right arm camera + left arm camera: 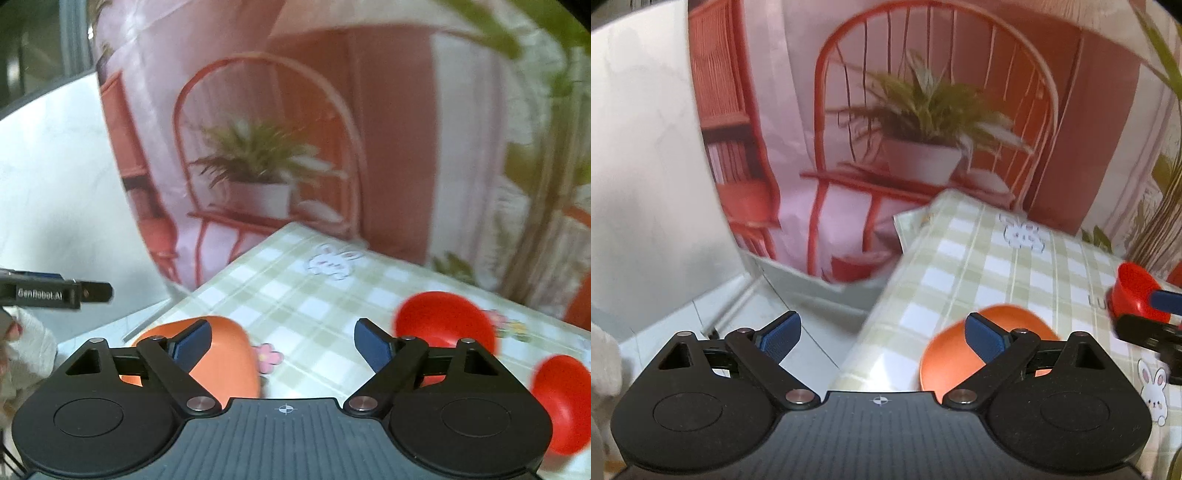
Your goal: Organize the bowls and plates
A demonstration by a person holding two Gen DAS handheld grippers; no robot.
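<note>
Both tools tip downward over the desk with jaws spread and empty, left tool (882,334) above the orange plate (990,347) at the near-left corner, right tool (282,345) between it and the red bowl (445,319).

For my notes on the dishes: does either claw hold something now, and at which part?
Nothing is held. The left claw and the right claw both stand open and empty above the table; the orange plate lies untouched.

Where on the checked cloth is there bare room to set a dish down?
Free: the checked tablecloth between the orange plate and the upper red bowl, up to the bunny print. Crowded: right side, where the second red bowl sits near the first.
</note>
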